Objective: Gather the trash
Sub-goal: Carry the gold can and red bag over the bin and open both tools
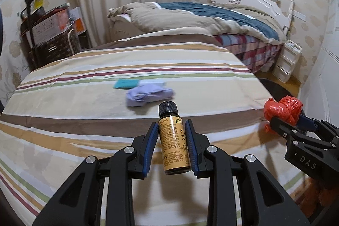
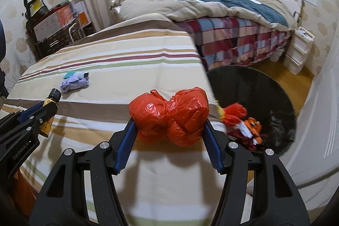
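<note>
My left gripper is shut on a small brown bottle with a tan label and black cap, held above the striped table cover. It also shows at the left of the right wrist view. My right gripper is shut on a knotted red plastic bag, held near the table's right edge; the bag also shows in the left wrist view. A crumpled lilac cloth and a teal packet lie on the table beyond the bottle. A black bin stands right of the table.
The bin holds red and orange scraps. A bed with a plaid skirt and quilt stands behind. A white drawer unit is by the bed. A cart with boxes stands at the far left by the curtain.
</note>
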Motion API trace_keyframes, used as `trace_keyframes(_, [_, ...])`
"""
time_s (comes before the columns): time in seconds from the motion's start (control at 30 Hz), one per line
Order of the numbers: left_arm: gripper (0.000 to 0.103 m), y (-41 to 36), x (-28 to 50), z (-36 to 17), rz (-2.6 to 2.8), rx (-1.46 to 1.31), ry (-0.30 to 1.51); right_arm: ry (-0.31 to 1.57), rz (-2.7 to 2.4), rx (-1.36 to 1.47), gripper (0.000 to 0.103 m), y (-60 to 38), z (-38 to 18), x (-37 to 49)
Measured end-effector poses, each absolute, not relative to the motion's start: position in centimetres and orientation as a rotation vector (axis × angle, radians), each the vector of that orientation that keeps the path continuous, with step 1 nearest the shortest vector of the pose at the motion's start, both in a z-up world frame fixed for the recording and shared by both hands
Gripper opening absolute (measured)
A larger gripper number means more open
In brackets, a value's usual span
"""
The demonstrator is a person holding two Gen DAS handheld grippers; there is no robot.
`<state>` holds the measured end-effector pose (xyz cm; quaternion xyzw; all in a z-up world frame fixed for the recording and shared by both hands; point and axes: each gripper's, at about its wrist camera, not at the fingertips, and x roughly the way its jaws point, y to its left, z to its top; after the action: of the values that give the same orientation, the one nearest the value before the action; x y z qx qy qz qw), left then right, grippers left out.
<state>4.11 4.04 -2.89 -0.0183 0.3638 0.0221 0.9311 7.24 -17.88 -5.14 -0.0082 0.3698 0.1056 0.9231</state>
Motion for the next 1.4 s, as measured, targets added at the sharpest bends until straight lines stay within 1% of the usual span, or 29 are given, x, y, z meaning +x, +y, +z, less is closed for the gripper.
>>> trace_keyframes(0.63, [0.030,-4.8,5.4,-2.4,-0.113,0.057,0.715,0.716,0.046,0.047,0.059,-26.4,-4.6,6.2])
trace_keyframes(1.4, [0.030,-12.5,12.5,-2.7,-0.177,0.103,0.703,0.709,-0.034,0.052,0.060,-31.6,-4.6,11.9])
